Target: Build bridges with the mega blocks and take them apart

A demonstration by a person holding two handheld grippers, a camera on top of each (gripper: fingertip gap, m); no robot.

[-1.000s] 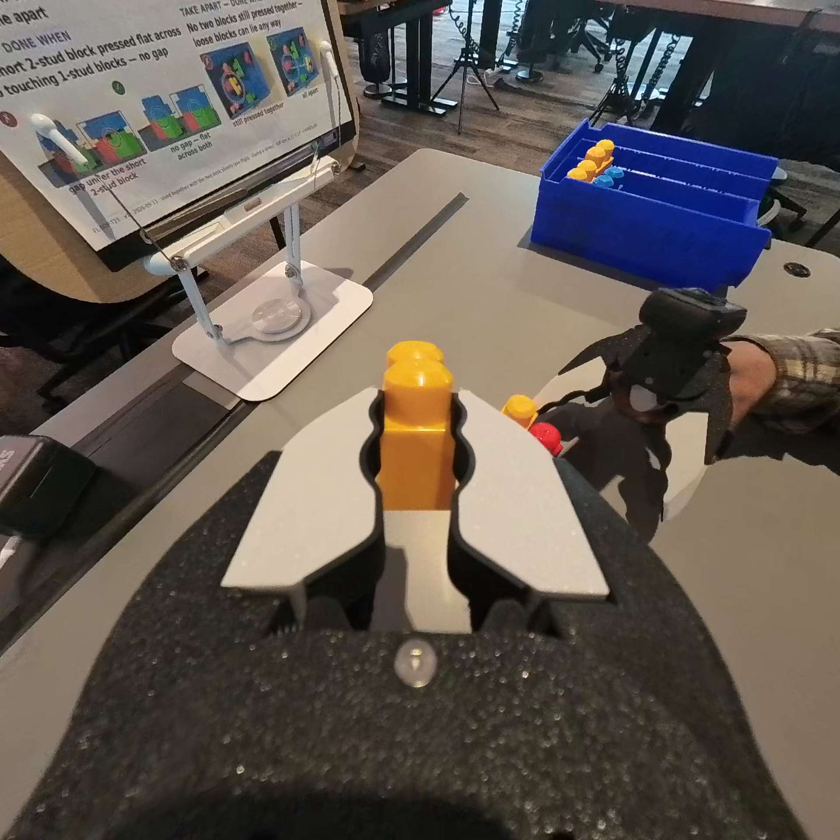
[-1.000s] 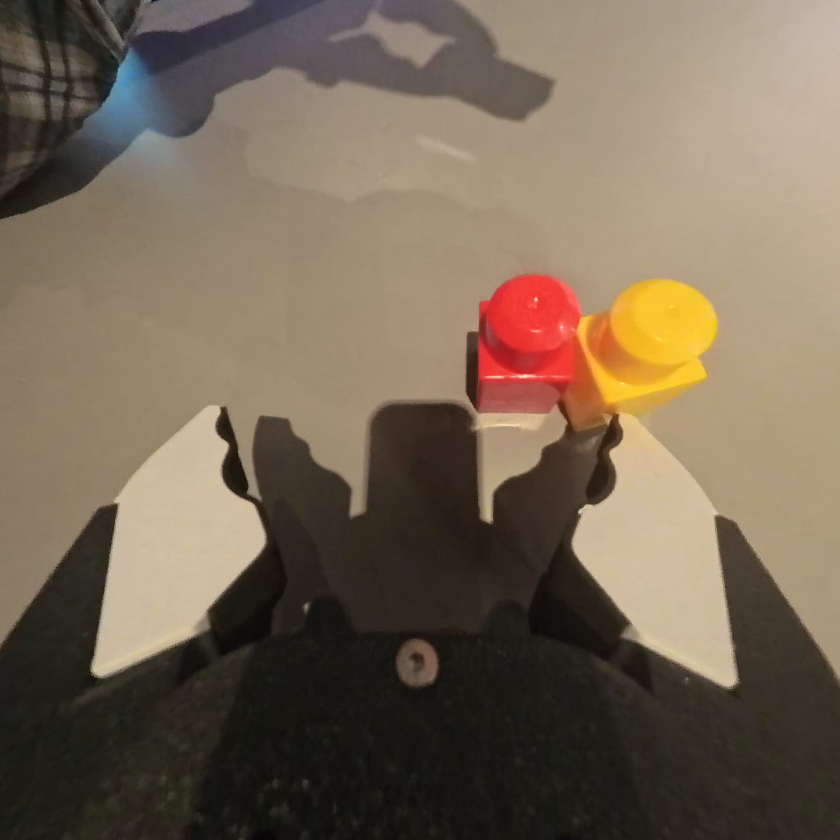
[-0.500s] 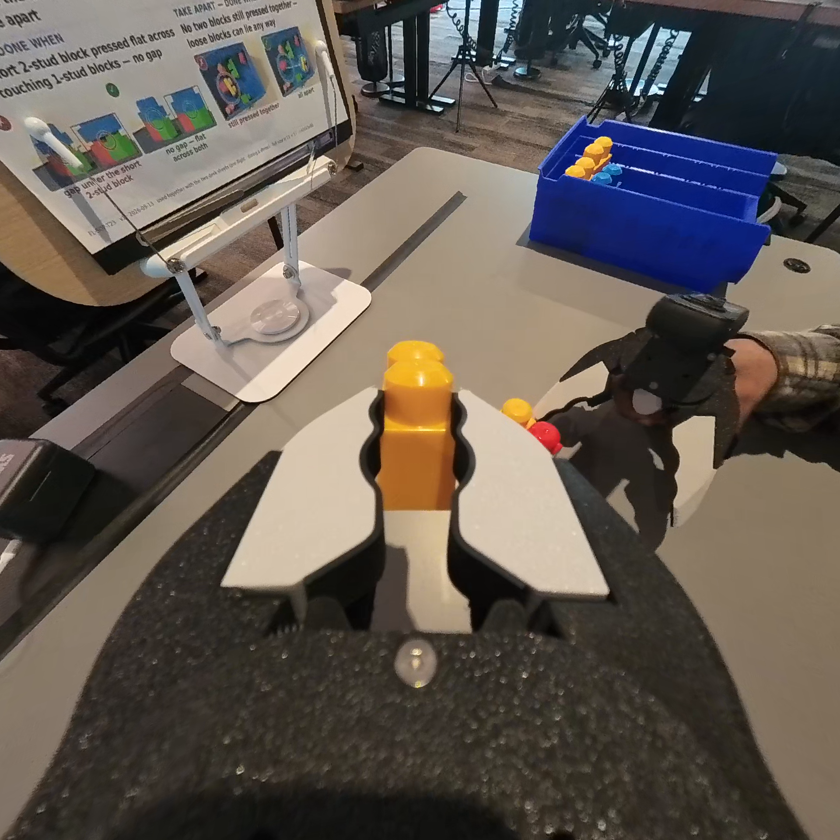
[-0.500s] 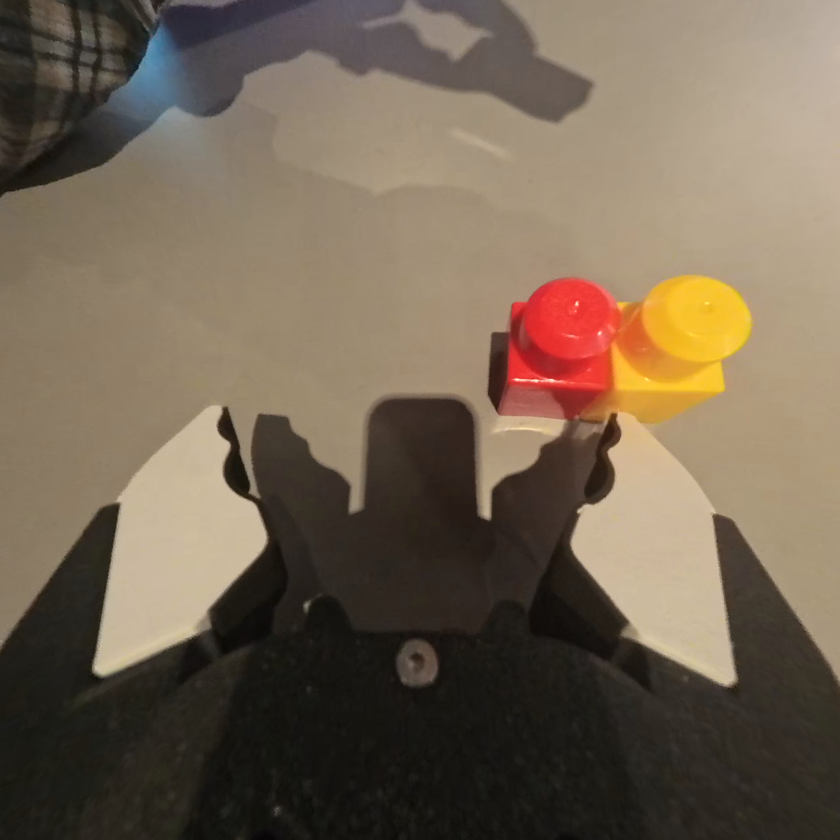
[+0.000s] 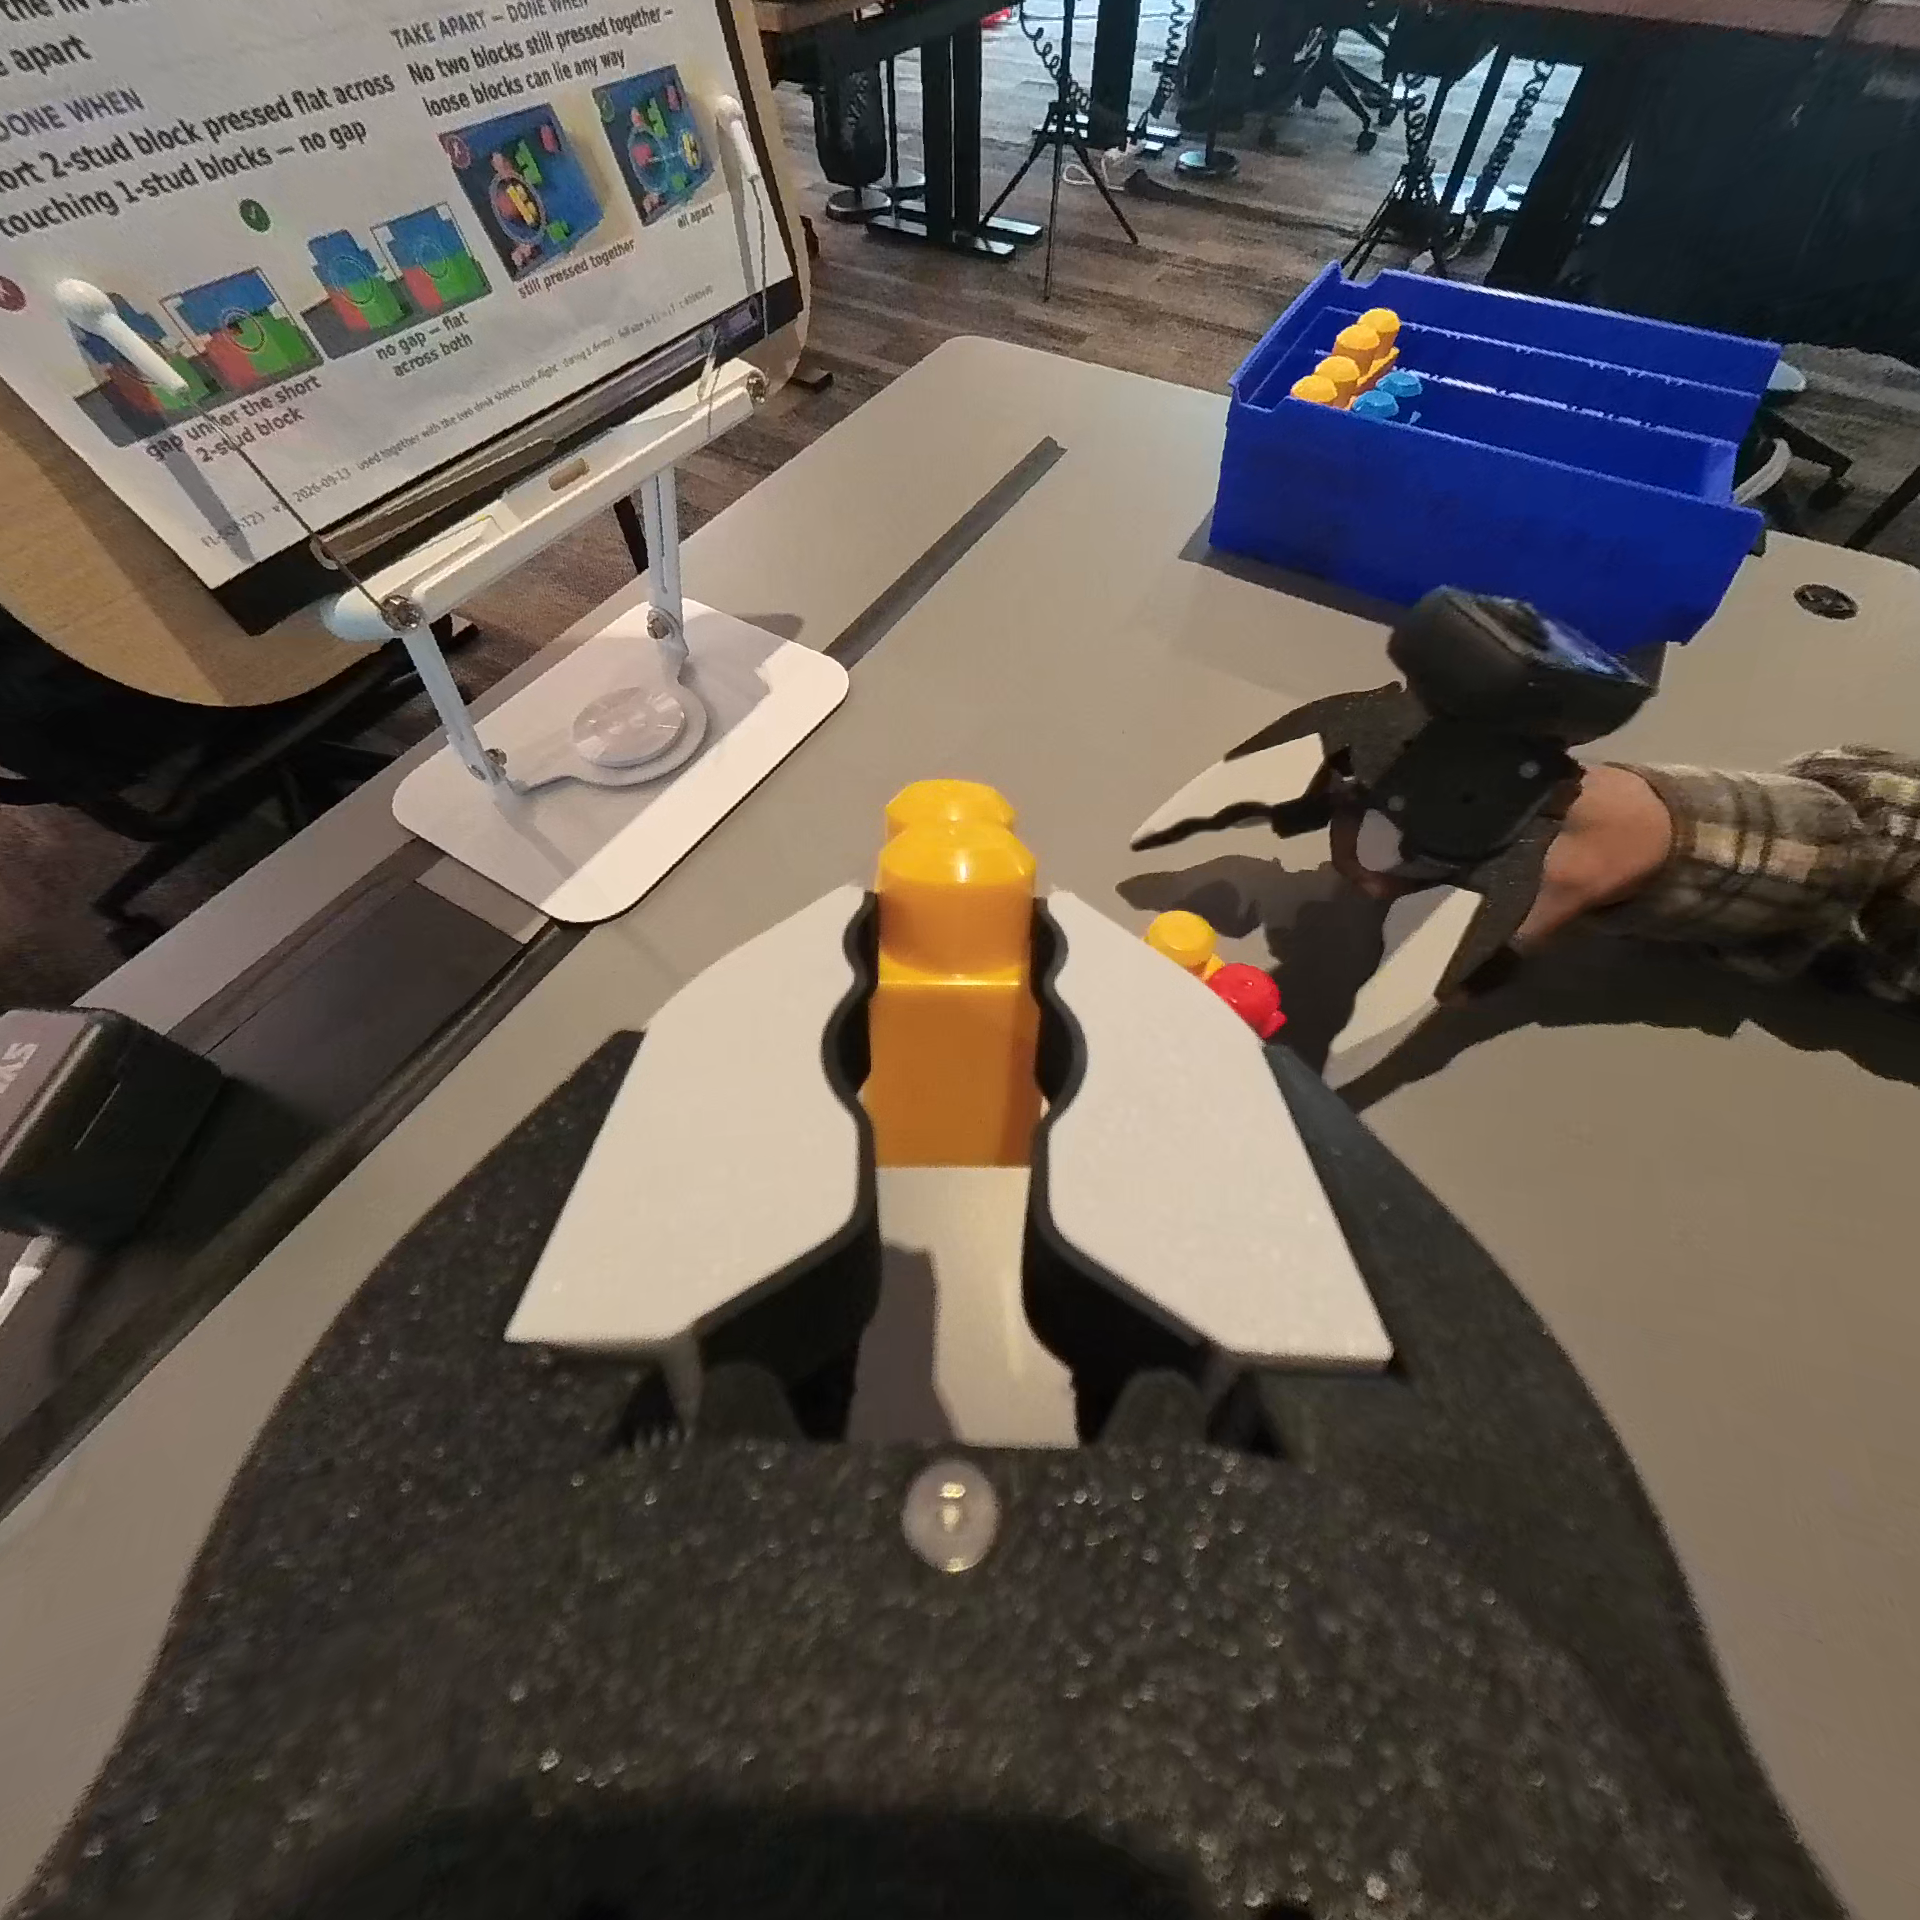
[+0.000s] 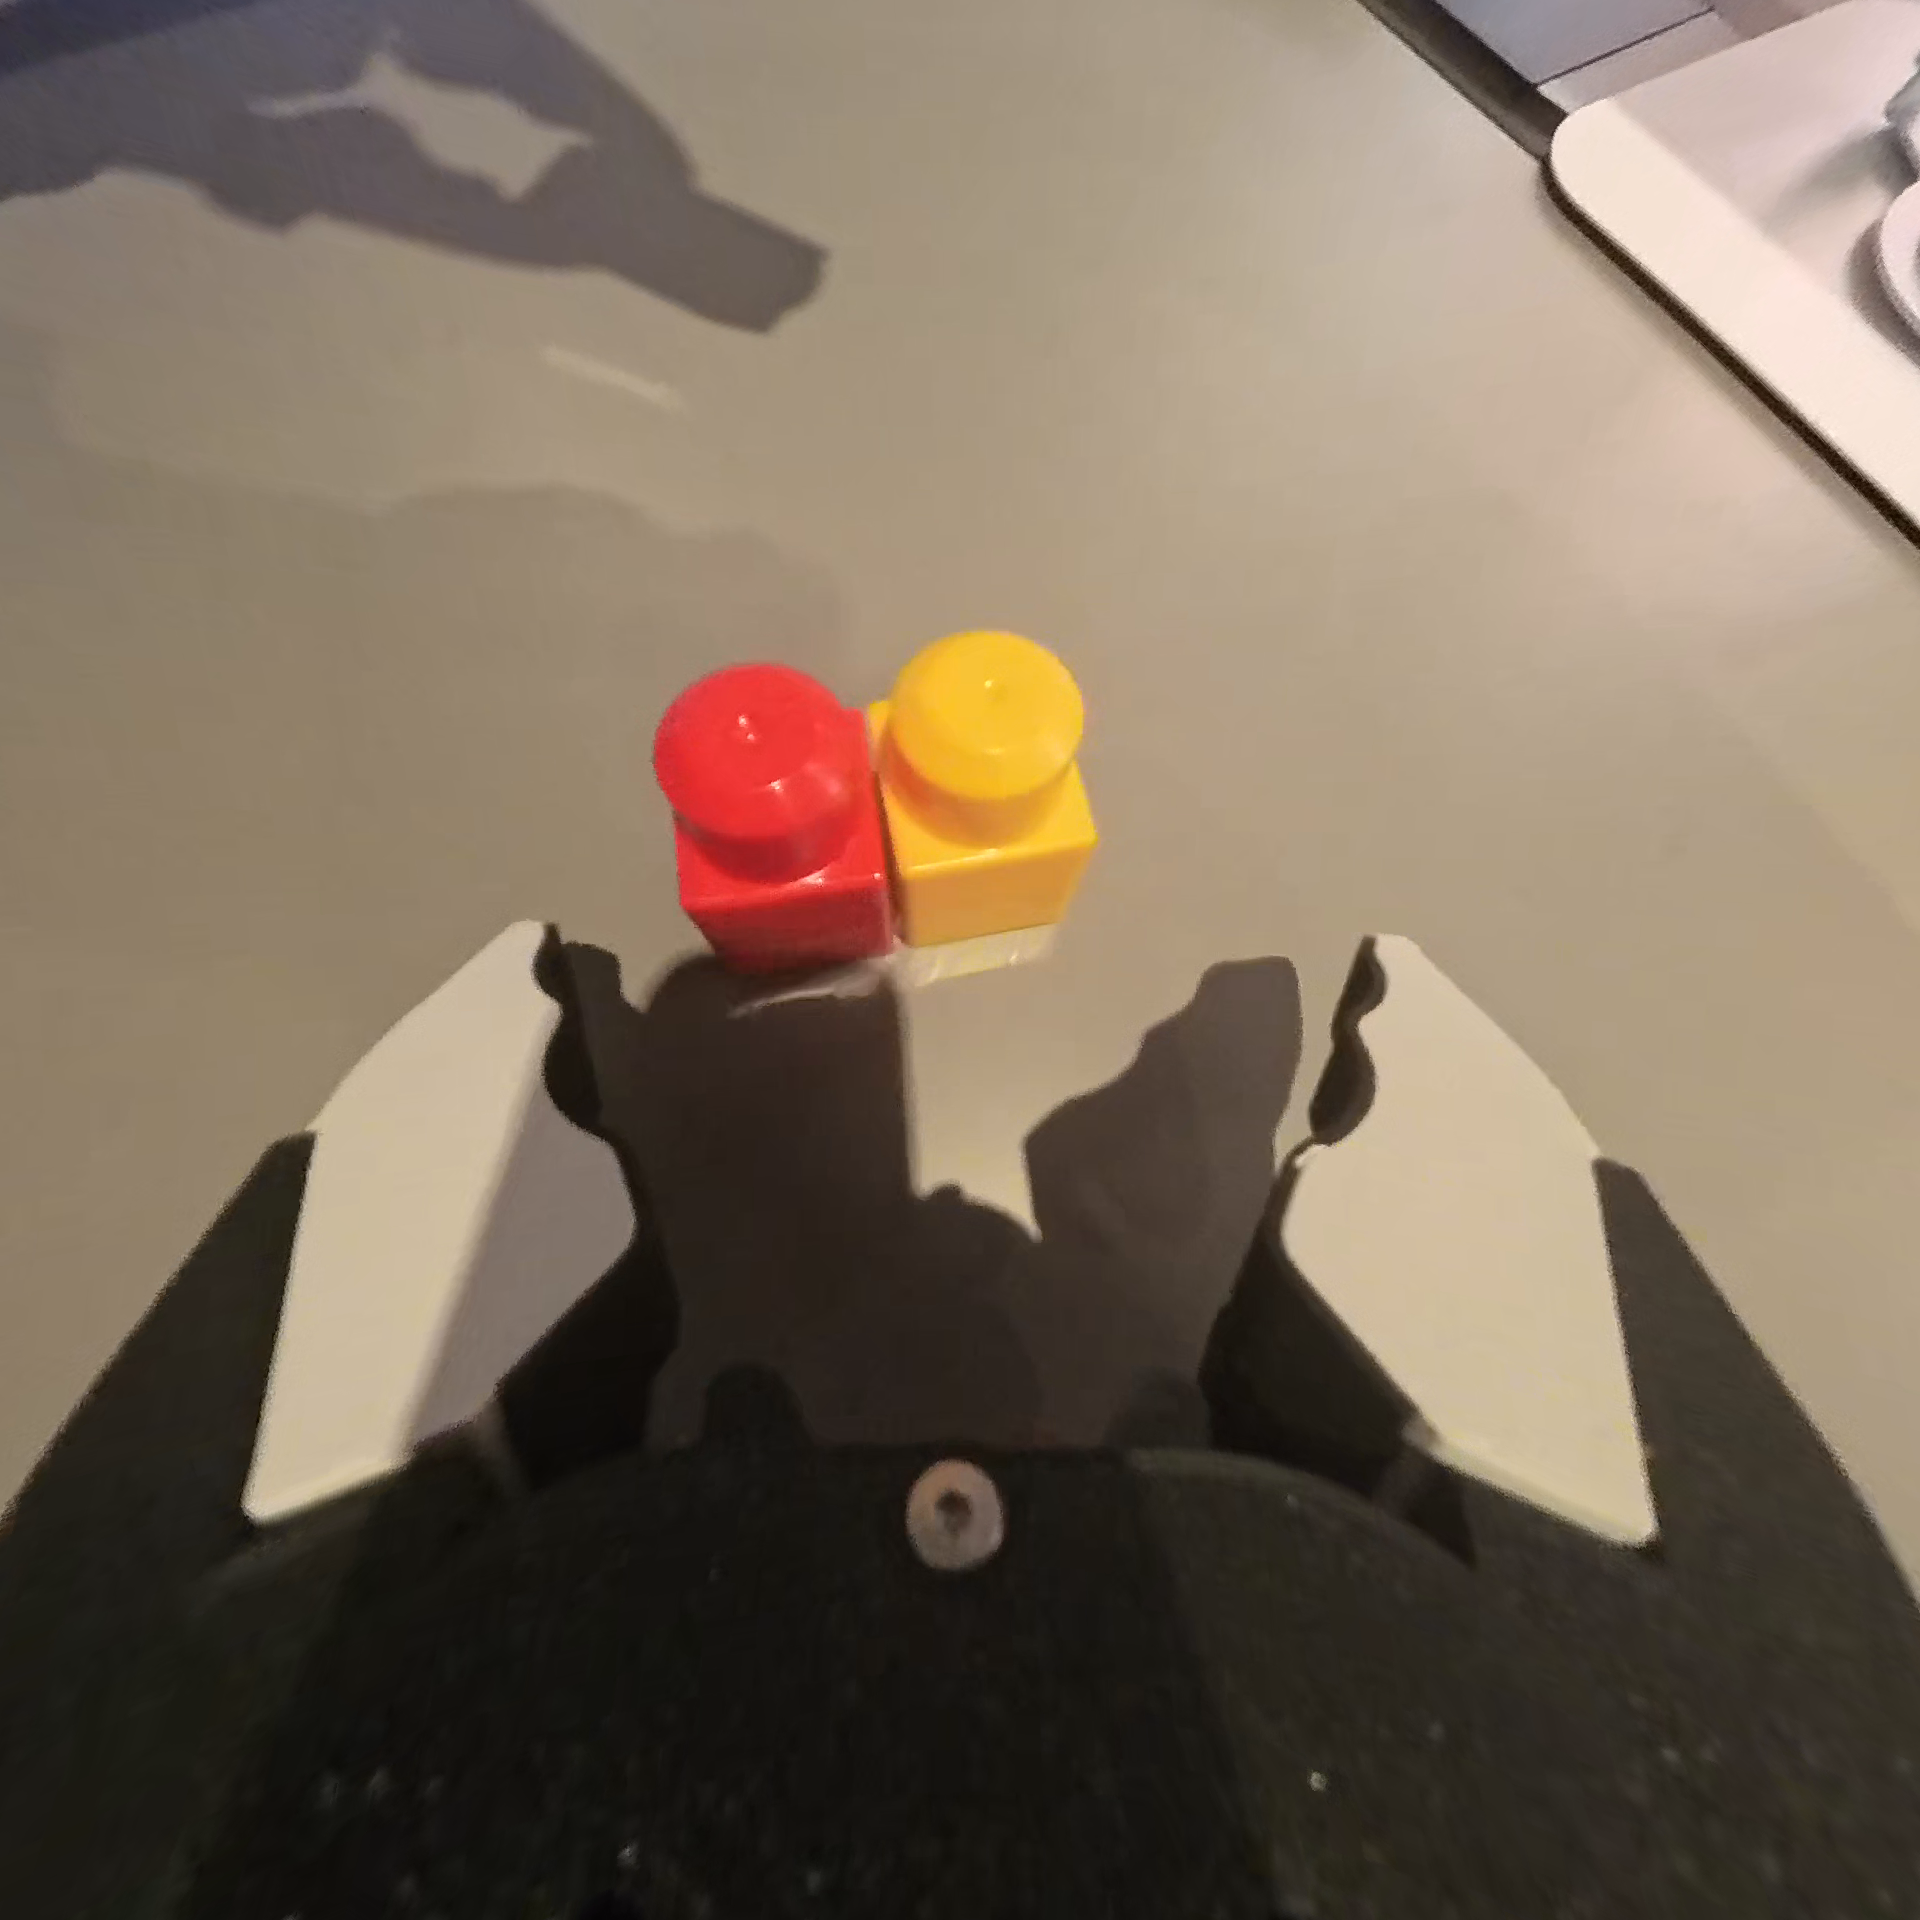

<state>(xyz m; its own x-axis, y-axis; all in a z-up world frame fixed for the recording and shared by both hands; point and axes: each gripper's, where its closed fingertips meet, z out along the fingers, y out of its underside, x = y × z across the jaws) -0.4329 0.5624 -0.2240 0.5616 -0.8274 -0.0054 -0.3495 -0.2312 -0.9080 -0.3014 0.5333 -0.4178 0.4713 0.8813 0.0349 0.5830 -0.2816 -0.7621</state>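
Left gripper (image 5: 951, 966) clamping an upright orange two-stud block (image 5: 951, 997), right gripper (image 6: 956, 966) hanging wide open and empty (jaws spread), red block (image 6: 774, 821) touching yellow block (image 6: 987, 790) mid-worktop (image 6: 1351, 520), printed instruction sheet (image 5: 312, 239) standing at the far-left edge, blue bin (image 5: 1475, 488) sitting at the far-right corner.

Left gripper (image 5: 951, 997) low over the table, jaws closed on an orange two-stud block (image 5: 954, 997), right gripper (image 6: 956, 971) tilted downward, jaws spread wide and empty, held by a hand (image 5: 1600, 842) in a plaid sleeve (image 5: 1787, 842)
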